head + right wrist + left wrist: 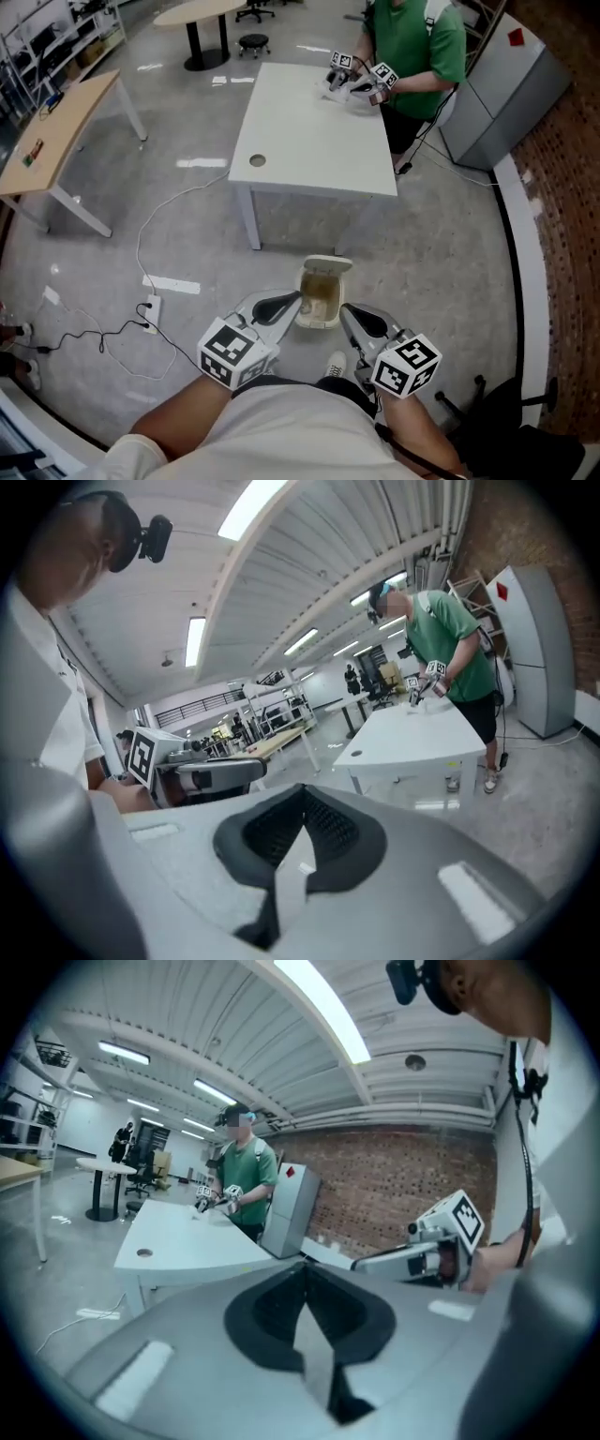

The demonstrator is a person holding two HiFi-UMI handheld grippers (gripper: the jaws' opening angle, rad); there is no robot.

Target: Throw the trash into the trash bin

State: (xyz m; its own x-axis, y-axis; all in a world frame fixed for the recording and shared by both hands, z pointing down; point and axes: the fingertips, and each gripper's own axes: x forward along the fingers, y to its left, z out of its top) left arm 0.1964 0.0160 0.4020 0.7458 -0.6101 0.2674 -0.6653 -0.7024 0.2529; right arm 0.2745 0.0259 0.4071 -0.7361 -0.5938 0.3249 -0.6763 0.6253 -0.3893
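Now left tongs [294, 299] and right tongs [347, 312] each tight together, nothing between them

Floor [187, 187]: polished grey concrete with glare patches. Ceiling [309, 583]: ribbed white panels with long strip lights [323, 1007]. White rectangular table [314, 131] at centre, with a cable hole near one corner. Wooden-topped table [56, 131] at left. Round pedestal table [202, 11] and stool [253, 42] beyond. Red brick wall [394, 1185] behind a grey cabinet [497, 94].

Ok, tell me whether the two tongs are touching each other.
Apart. Head view: left tongs and right tongs flank a clear gap, trash bin showing through it.
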